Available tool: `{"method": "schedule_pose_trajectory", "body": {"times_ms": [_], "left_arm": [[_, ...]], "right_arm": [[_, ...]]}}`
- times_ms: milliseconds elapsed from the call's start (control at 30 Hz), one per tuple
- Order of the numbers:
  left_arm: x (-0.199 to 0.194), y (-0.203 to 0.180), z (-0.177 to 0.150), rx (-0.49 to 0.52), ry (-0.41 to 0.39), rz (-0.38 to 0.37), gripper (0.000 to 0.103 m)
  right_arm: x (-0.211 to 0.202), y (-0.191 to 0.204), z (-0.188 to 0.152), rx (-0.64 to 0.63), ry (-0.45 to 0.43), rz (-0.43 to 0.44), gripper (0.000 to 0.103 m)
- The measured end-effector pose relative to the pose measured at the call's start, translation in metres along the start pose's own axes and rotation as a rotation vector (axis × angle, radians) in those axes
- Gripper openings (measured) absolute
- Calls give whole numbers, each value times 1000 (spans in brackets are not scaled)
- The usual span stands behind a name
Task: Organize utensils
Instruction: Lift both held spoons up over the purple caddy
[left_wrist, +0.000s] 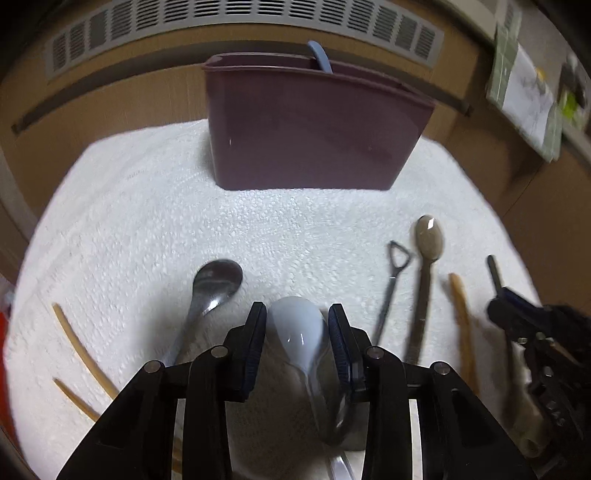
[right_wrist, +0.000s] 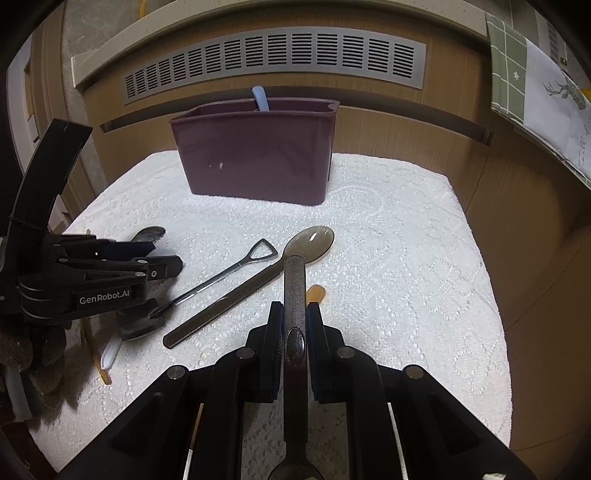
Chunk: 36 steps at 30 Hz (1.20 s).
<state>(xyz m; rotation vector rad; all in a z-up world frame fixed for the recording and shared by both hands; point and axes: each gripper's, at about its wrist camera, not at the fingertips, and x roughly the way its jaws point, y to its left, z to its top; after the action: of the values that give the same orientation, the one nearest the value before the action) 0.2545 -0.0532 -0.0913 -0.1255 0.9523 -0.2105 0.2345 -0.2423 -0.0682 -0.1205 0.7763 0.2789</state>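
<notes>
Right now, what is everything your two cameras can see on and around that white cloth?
Holder: one, dark purple, upright at the back of the cloth.
Blue handle: one, pale blue, sticking out of the holder.
White cloth: one, textured, under everything.
Pale blue spoon: one, between the left gripper's fingers.
Dark metal spoon: one, lying left of the pale blue spoon.
Translucent brown spoon: one, lying mid-cloth.
Shovel-handled utensil: one, silver, beside the brown spoon.
Wooden sticks: at least two, tan, left side.
Dark utensil: one, held in the right gripper.
Vent grille: one, grey, on the wall behind.
Left gripper: black.
Right gripper: black.
</notes>
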Motion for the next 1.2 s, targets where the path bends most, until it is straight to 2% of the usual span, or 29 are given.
{"method": "schedule_pose_trajectory", "body": {"times_ms": [67,300,633,700,767,867,967,1000,1067,1200], "left_arm": [[-17,3,-5,-10,-43,-37,35],[-72,-2,-12,49,-205,-59,35],[-106,3,-4,49,-339,-68,35],[-120,1,13,51,-397,-78,35],[-150,-4,45,73,-513,-103,35],[-193,-12,93,106,-760,-102,36],[-195,-9,131,96,-902,-92,36],[-189,-7,139,90,-922,-82,36],[-171,-4,155,86,-940,-50,36],[-125,0,173,116,-916,6,36]], "right_arm": [[-4,-1,2,8,-11,17,12],[-15,1,10,28,-53,58,12],[-28,7,19,26,-88,73,12],[-32,4,25,48,-106,90,12],[-48,-1,48,56,-183,104,12],[-88,-3,99,18,-362,69,12],[-120,-5,148,-6,-564,27,12],[-123,-7,162,-2,-610,28,12],[-117,-10,183,8,-649,52,12],[-73,-13,207,7,-629,70,12]]}}
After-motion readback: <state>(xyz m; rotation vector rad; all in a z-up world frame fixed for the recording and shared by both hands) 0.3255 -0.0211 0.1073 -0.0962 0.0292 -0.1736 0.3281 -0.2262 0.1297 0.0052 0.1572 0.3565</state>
